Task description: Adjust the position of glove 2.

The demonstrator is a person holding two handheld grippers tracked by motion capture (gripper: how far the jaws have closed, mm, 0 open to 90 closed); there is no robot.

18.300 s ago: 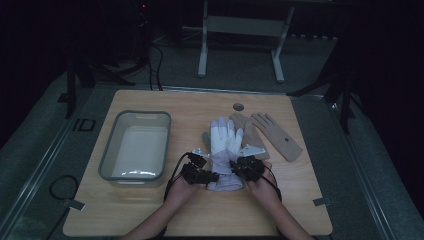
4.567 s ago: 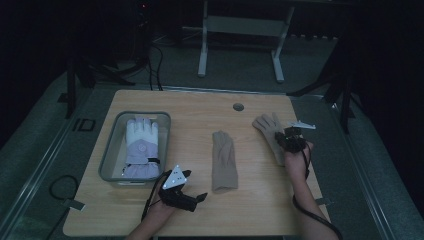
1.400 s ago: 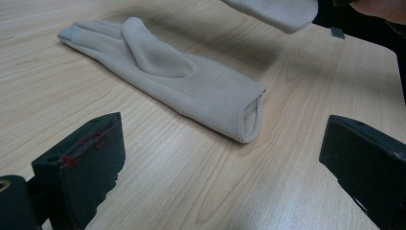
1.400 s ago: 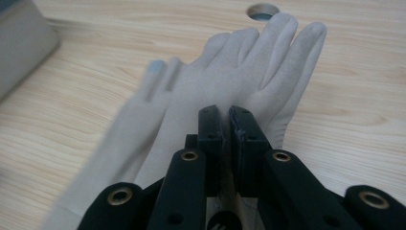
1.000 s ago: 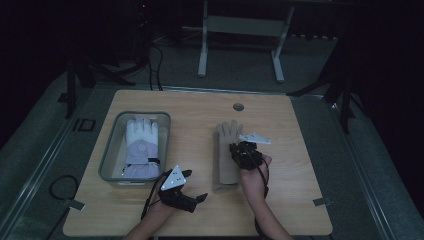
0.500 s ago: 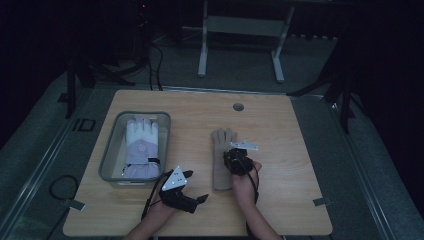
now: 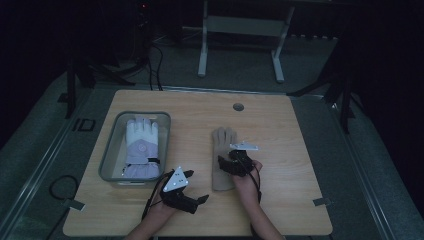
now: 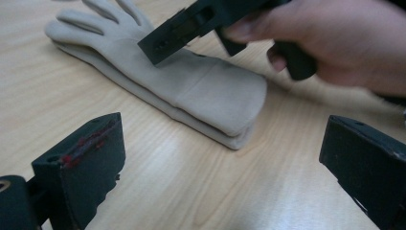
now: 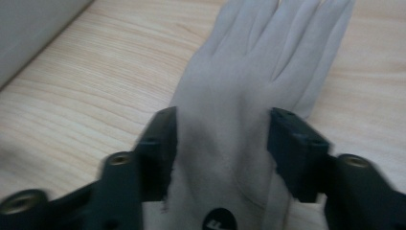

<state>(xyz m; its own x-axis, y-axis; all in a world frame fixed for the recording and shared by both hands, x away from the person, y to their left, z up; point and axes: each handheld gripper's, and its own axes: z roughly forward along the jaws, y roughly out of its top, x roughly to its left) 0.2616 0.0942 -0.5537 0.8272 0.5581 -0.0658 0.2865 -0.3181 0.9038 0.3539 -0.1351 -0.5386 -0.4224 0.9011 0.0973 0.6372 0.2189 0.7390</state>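
In the high view, a wooden table [image 7: 300,165] carries a grey tray [image 7: 111,155] toward its left edge, and in the tray lies a white and lilac glove [image 7: 140,147] with its fingers toward the far edge and a round emblem on its back, too small to read. Near the middle of the table lie the tan gloves [image 7: 223,157], stacked flat one on the other, fingers toward the far edge and cuffs toward the near edge. The right gripper [image 7: 231,164] sits low over their palm part, with its grey plate toward the right edge. The left gripper [image 7: 200,200] rests near the near edge, between the tray and the tan gloves and apart from both. A small round hole [image 7: 238,107] sits close to the far edge. In the left gripper view, its jaws stand wide apart with bare wood between them; farther off lie the tan gloves [image 8: 191,91], cuffs nearest, and the right gripper above them in a hand [image 8: 335,43]. In the right gripper view, its jaws have just been opening and now straddle the tan gloves [image 9: 239,96], the pads at either edge of the palm; whether they touch the cloth I cannot tell. A small dark round mark at the bottom edge bears pale writing too cut off to read.
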